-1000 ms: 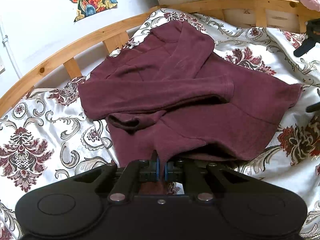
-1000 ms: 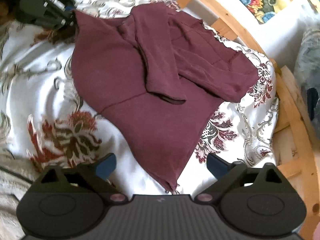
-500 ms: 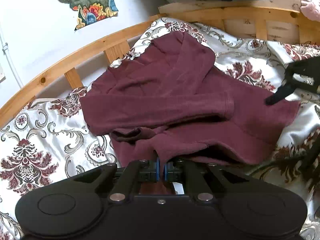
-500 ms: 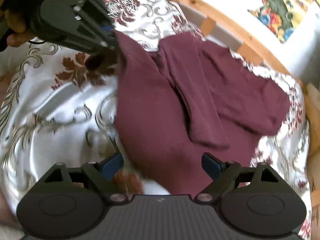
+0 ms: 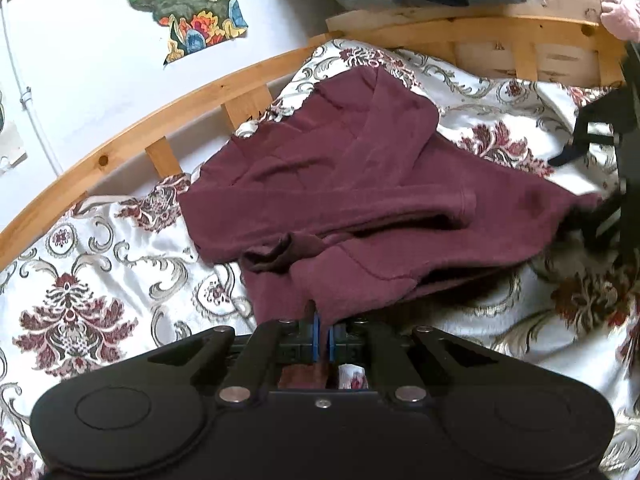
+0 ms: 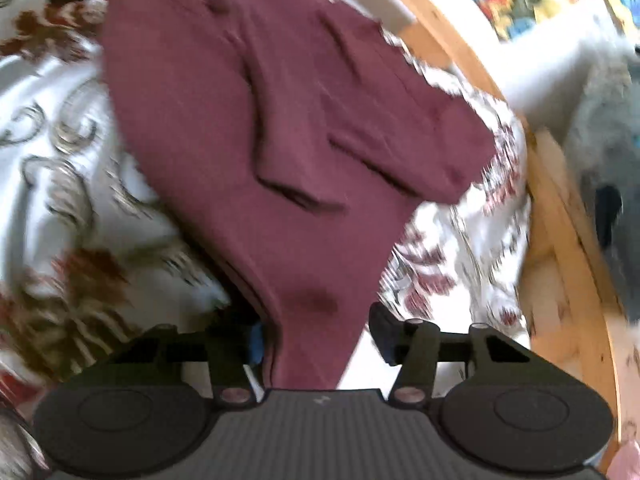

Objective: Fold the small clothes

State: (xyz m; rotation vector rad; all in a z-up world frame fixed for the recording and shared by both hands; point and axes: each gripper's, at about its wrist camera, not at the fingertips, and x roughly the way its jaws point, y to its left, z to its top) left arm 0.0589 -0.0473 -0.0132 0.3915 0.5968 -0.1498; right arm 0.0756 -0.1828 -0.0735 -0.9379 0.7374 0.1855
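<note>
Bed w/ floral satin cover (image 5: 100,240) carries everything; wooden slatted rail (image 5: 120,152) runs behind it.

Left gripper (image 5: 322,332): jaws together, clamped on near hem corner of maroon sweater (image 5: 360,184), a bit of fabric poking through behind the blue pads.

Right gripper (image 6: 316,340): jaws apart, other hem corner of sweater lying between them, touching left blue pad; the frame is blurred, so can't tell if right pad touches.

Sweater spreads from 6 o'clock up toward 12 in left view, both sleeves folded across body, one cuff at approx 3. Dark spot near right hem corner (image 6: 314,302).

Colourful picture (image 5: 180,4) on wall at 11 o'clock.
</note>
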